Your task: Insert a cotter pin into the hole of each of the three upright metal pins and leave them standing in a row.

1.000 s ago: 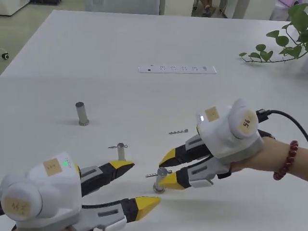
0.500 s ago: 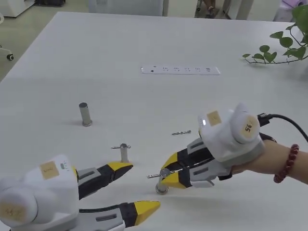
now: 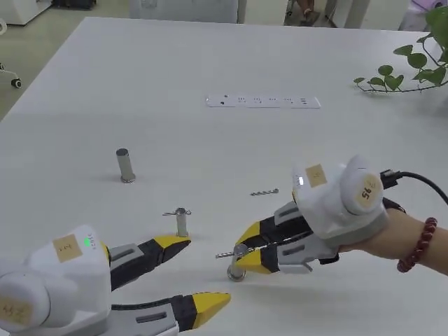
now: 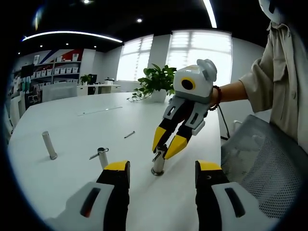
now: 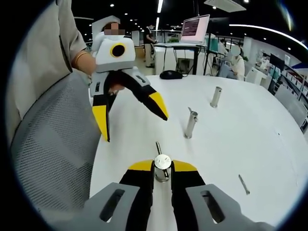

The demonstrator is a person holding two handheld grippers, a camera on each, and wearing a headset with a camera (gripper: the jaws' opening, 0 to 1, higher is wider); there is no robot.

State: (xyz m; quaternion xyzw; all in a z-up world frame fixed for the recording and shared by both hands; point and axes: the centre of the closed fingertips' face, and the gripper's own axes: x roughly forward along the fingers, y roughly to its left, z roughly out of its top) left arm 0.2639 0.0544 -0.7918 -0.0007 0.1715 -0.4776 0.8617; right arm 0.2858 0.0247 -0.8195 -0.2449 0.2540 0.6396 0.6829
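Seating the second cotter, by the look of it: right gripper (image 3: 245,253) fingers pinch the head of the near upright grey metal pin (image 3: 234,271), thin wire cotter pin (image 3: 224,255) poking out through its hole. Left gripper (image 3: 204,271) hovers just beside, fingers spread, empty. Middle metal pin (image 3: 181,224) already carries its cotter; far metal pin (image 3: 125,166) bare, well apart on the white desk (image 3: 210,56). Next, I'd say: fetch the loose cotter pin (image 3: 264,192), align it square to the far hole

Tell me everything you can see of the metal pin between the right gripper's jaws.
The metal pin is a short silvery cylinder with a wider foot, standing upright on the white table. A thin cotter pin runs through its top, one end sticking out sideways. The right gripper clasps its top from both sides with its yellow jaw tips.
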